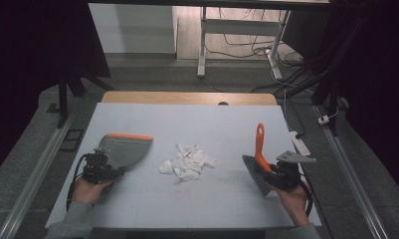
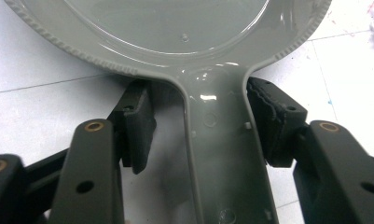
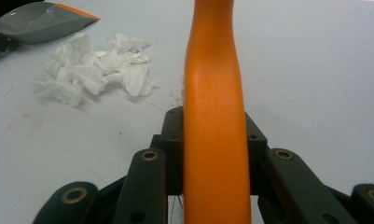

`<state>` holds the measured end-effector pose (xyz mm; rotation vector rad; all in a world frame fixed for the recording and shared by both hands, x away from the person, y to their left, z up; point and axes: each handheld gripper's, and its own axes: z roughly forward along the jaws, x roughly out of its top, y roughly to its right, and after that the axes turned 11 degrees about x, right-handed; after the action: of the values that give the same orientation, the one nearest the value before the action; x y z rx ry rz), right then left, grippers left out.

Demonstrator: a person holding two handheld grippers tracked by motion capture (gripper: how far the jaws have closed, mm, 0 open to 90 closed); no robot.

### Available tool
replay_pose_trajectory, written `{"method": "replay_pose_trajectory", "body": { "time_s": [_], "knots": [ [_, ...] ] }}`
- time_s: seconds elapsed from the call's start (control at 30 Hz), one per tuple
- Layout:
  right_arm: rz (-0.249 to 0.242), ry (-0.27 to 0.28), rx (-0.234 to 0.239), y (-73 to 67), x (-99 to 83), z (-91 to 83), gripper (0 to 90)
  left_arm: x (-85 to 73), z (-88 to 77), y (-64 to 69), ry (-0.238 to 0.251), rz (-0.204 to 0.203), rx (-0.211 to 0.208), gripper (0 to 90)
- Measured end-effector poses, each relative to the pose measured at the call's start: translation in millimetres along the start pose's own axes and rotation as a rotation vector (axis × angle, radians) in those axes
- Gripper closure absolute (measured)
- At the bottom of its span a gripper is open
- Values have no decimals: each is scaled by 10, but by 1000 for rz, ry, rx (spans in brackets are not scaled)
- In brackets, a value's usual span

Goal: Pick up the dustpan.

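Observation:
A grey dustpan (image 1: 125,149) with an orange lip lies at the left of the white table. Its handle (image 2: 222,154) runs between the jaws of my left gripper (image 1: 107,168) (image 2: 197,88). The right-hand pad (image 2: 268,116) touches the handle, while a gap separates the left-hand pad (image 2: 138,126) from it, so this gripper is open. At the right, my right gripper (image 1: 272,172) (image 3: 212,119) is shut on the orange handle (image 3: 215,93) of a brush (image 1: 259,144), whose dark bristles (image 1: 254,175) point down-left. A pile of white paper scraps (image 1: 187,162) (image 3: 96,65) lies between the two.
The white table top (image 1: 212,119) has a wooden strip along its far edge. A white power strip (image 1: 299,142) sits near the right edge. Beyond the table are a desk frame and cables on the floor. The dustpan (image 3: 45,21) shows far off in the right gripper view.

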<state>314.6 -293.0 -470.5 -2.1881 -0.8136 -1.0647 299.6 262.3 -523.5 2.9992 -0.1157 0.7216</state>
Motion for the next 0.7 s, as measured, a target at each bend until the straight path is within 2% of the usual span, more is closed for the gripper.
{"method": "replay_pose_trajectory", "body": {
  "time_s": [0.1, 0.3, 0.43, 0.7],
  "knots": [
    [1, -1, 1, 0, 0, 2, 704, -1, 0, -6, 6, -4, -5, 469],
    [4, 1, -5, 6, 0, -3, 704, -8, 2, -29, 26, -19, -13, 611],
    [2, -2, -8, 4, 1, -7, 705, -22, 9, -63, 24, -27, -33, 615],
    [3, 0, -10, 4, 1, -12, 705, -26, -3, -52, 41, -19, -24, 619]
  ]
}}
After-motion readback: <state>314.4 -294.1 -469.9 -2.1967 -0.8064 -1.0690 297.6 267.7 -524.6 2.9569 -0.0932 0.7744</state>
